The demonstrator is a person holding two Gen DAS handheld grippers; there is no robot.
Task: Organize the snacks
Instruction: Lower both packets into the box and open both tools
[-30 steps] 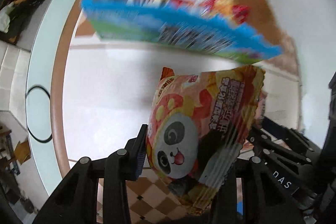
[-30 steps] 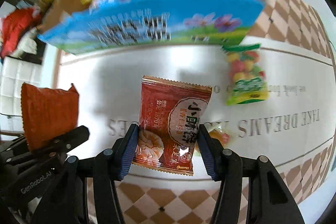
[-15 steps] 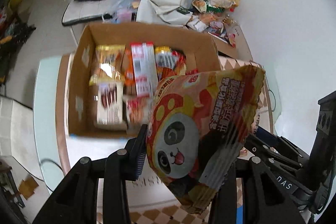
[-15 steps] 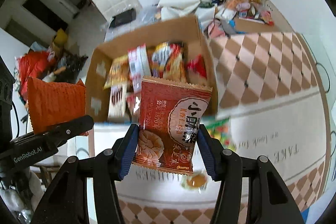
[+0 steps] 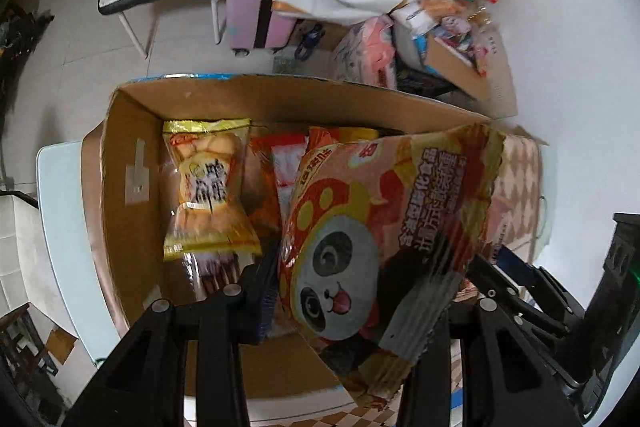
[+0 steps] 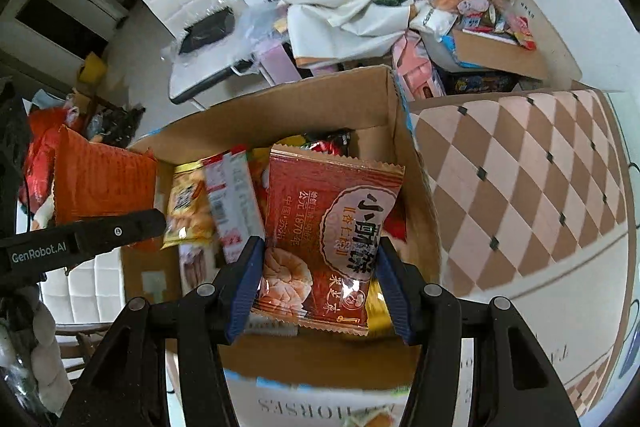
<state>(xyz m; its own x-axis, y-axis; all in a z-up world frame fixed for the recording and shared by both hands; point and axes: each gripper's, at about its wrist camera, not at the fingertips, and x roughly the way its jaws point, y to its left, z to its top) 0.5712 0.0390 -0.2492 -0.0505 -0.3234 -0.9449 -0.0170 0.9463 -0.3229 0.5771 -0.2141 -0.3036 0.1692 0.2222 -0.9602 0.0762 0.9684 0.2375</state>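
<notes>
Two packets in the air at once! The puffy orange-and-red foil snack bag with a panda face [image 5: 384, 247] hangs pinched in the left tongs [image 5: 360, 291], and the flat dark-red foil biscuit packet [image 6: 324, 243] is squeezed between the blue pads of the right tongs [image 6: 316, 283]. Both dangle right over the open brown cardboard box [image 5: 132, 155], which stands on the worktop with its brown-and-pink diamond-patterned cloth [image 6: 520, 187]. Inside the box, a yellow-edged clear packet of biscuits [image 5: 208, 195] already stands among several others, so the sorting looks well along; these two are not yet dropped in, and a small orange snack [image 6: 384, 419] lies loose at the near edge of the worktop. Against a second ago, big change: back then the box's blue flap filled the top of both views with white worktop below; now both grippers have swept forward and look straight down into the box.
</notes>
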